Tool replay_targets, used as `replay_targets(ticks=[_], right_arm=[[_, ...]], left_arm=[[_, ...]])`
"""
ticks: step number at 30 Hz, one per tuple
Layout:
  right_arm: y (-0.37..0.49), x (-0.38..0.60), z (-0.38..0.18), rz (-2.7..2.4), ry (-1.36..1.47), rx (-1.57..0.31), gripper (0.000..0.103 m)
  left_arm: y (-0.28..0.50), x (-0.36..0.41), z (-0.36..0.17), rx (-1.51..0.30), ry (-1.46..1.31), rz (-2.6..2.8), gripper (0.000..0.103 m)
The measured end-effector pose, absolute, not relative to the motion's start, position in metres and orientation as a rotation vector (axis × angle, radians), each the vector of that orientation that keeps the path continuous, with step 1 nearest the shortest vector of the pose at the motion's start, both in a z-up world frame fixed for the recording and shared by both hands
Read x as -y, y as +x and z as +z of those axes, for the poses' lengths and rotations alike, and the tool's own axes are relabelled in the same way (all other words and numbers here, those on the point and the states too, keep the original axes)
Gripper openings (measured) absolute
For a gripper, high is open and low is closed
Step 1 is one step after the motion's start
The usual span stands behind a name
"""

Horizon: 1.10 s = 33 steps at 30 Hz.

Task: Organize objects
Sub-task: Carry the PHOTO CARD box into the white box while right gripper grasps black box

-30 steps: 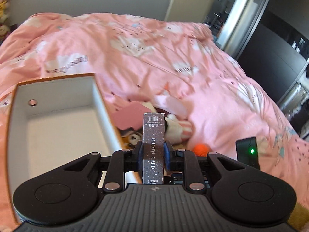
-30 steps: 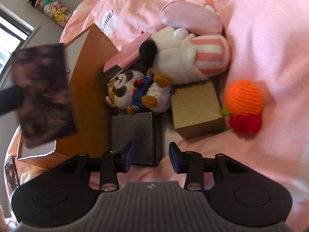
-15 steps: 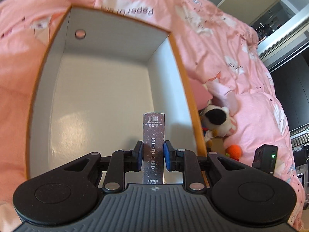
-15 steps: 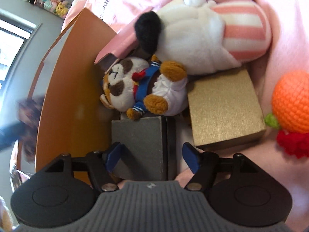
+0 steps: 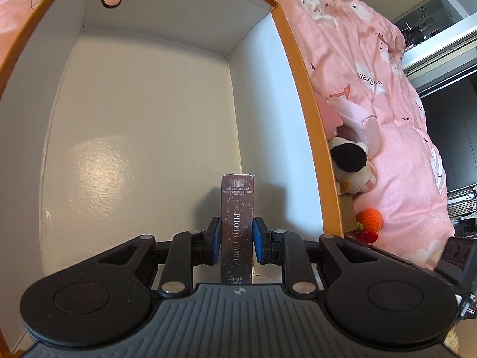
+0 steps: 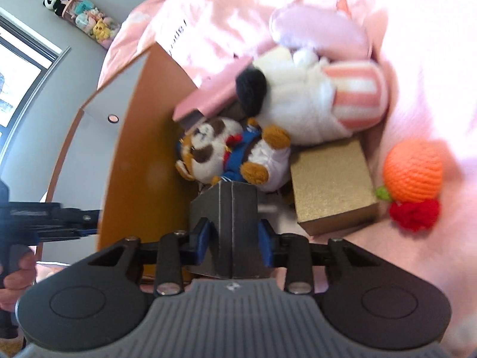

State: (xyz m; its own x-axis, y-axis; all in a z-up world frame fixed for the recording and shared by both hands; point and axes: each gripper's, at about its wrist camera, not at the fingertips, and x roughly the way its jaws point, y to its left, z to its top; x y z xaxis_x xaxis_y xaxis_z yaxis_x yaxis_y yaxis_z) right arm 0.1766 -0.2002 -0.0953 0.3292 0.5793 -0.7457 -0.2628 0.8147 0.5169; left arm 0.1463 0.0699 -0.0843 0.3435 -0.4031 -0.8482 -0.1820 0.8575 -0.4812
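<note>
The left gripper [image 5: 237, 240], clamped on the upright photo card box [image 5: 237, 226], has sunk deeper into the orange storage box [image 5: 301, 95], near its right wall. The right gripper [image 6: 234, 238], open half a second ago, now pinches the dark grey box [image 6: 231, 223] beside the gold box [image 6: 331, 185].

black grippers, blue pads [image 5: 214, 240], silver screws

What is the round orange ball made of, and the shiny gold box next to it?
The round orange ball looks like crocheted yarn: ridged rows of stitches, soft matte surface. The gold rectangular box seems to be cardboard wrapped in glittery paper: sharp folded edges and a fine grainy sparkle.
</note>
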Motion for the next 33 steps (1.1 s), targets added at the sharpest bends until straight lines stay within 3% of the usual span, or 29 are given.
replay_targets(ticks=[12,27,33], right_arm=[[0.167,0.208,-0.024,0.491,0.196,-0.959,0.036],[0.162,0.188,-0.008,0.459,0.07,-0.894,0.036],[0.161,0.183,0.0,0.451,0.039,-0.865,0.036]], left_arm=[[0.152,-0.068,-0.098,-1.255,-0.63,-0.16,0.025],[0.142,-0.038,-0.09,-1.26,-0.298,-0.04,0.038],[0.144,-0.041,-0.097,-1.291,-0.381,-0.103,0.039]])
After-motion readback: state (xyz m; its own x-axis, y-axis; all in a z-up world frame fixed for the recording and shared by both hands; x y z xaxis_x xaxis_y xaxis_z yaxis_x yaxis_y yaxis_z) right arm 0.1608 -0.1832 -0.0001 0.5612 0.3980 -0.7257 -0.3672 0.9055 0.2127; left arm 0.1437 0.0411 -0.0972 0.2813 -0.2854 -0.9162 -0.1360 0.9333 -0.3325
